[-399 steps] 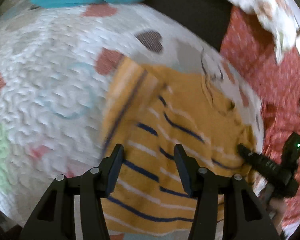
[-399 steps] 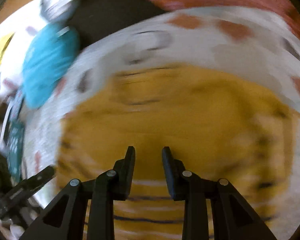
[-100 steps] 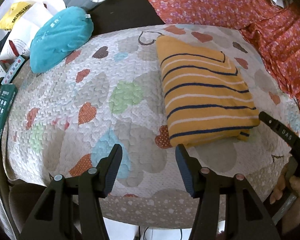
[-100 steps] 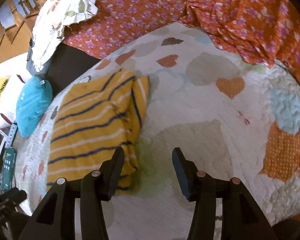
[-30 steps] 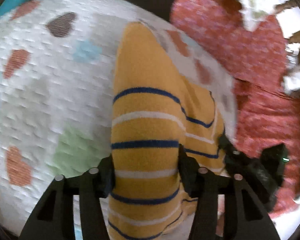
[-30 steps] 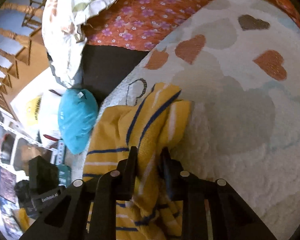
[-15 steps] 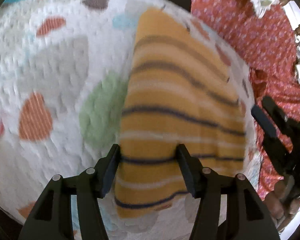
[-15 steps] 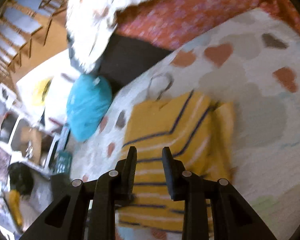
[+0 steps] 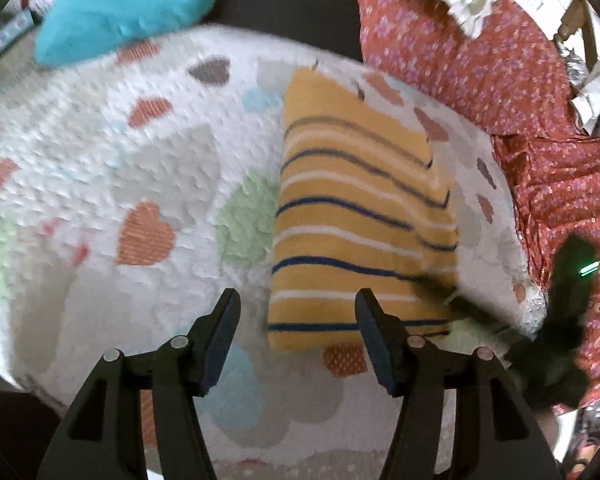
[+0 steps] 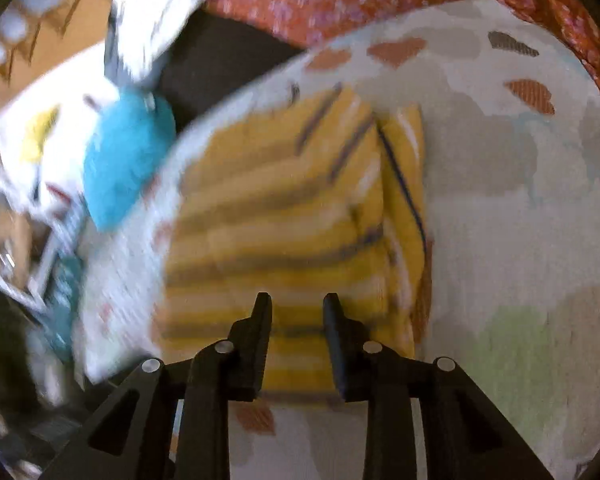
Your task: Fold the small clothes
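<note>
A: Any writing to read? None legible; both views too smeared, and the teal box (image 10: 66, 300) at the left edge of the right wrist view carries only a blur.

B: And the garment? Folded yellow striped top (image 9: 360, 232), a neat rectangle with navy and white stripes, lying flat on the heart-print quilt (image 9: 100, 168). Sits toward the quilt's right side in the left wrist view, near edge just beyond the fingertips.

A: Left gripper (image 9: 296, 328)? Fingers spread, nothing between them but quilt and the top's near-left corner beyond; no contact visible.

B: Right gripper (image 10: 296, 322)? Fingers parted narrowly, hovering over the top's near edge; no cloth pinched between them as far as visible.

A: Seen only from the right wrist? Layered fold edges along the top's right side, and a white floral pillow (image 10: 152, 12) far left.

B: Only from the left wrist? The other gripper's dark body with a green light (image 9: 588, 268) at right, over the red floral cloth (image 9: 500, 60). Turquoise cushion (image 9: 120, 4) in both views.
</note>
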A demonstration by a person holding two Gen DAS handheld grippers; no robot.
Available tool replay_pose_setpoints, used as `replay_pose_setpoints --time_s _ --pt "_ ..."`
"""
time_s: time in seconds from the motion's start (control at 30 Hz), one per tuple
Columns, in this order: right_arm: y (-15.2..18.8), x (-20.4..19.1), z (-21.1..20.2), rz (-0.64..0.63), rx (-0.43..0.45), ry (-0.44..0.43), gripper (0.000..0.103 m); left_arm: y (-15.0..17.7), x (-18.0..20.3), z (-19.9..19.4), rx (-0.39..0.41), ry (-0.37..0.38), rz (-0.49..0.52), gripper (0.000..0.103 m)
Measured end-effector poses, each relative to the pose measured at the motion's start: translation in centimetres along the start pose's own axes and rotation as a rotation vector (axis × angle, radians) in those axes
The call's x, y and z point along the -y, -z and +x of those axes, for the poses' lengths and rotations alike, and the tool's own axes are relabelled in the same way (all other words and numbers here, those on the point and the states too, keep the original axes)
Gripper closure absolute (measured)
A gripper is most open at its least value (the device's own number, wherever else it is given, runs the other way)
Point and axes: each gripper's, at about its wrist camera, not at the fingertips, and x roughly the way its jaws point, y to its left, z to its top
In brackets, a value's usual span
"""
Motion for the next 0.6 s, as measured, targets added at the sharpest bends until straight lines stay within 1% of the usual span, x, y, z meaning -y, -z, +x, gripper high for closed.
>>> replay_pose_setpoints --time_s 0.03,0.07,0.1,0.13,0.17,0.2,0.23,0.27,0.3,0.33,0.37,0.4,0.43,0.5,0.6 --pt "0.6 -0.1 0.5 -0.004 -0.016 0.018 0.074 0.0 0.4 -0.9 0.029 -0.013 0.011 0.044" --pt "1.5 0.1 0.2 -0.004 -0.002 0.022 0.074 0.3 0.7 -2.3 0.065 -0.029 0.025 0.044" --pt "1.9 0.2 -0.5 -0.001 0.019 0.021 0.074 0.6 1.1 -4.2 0.118 -0.052 0.048 0.043" --pt "2.3 0.1 -1.2 0.002 0.034 0.023 0.074 0.6 1.4 -5.1 0.15 -0.067 0.059 0.036" --pt "2.9 0.0 -2.5 0.011 0.046 0.024 0.074 0.9 1.5 -6.6 0.199 -0.093 0.07 0.032" --pt "3.5 -0.1 -3.7 0.017 0.055 0.02 0.073 1.3 1.7 -8.4 0.26 -0.124 0.073 0.021" --pt "4.0 -0.2 -4.8 0.014 0.072 0.019 0.072 1.5 1.8 -9.7 0.31 -0.147 0.072 0.014" --pt "4.4 -0.4 -5.5 0.008 0.087 0.026 0.071 1.9 1.9 -11.3 0.368 -0.171 0.068 0.012" --pt "5.2 -0.8 -6.9 -0.006 0.114 0.049 0.068 2.4 2.0 -13.3 0.437 -0.198 0.062 0.008" --pt "6.0 -1.1 -8.2 -0.011 0.141 0.07 0.061 2.5 2.2 -14.3 0.468 -0.211 0.06 0.005" --pt "6.6 -1.2 -9.4 -0.005 0.161 0.084 0.058 2.7 2.3 -15.6 0.506 -0.225 0.057 0.003" --pt "7.0 -1.5 -10.1 0.005 0.178 0.096 0.052 3.0 2.4 -17.0 0.543 -0.234 0.056 0.0" --pt "7.4 -1.8 -10.8 0.019 0.193 0.111 0.05 3.1 2.5 -18.2 0.566 -0.243 0.055 0.0" --pt "8.7 -2.1 -12.2 0.051 0.219 0.142 0.048 3.4 2.8 -20.5 0.604 -0.277 0.042 0.0" --pt "10.2 -3.2 -13.4 0.035 0.232 0.197 0.047 3.5 3.4 -22.7 0.625 -0.31 0.037 0.0"
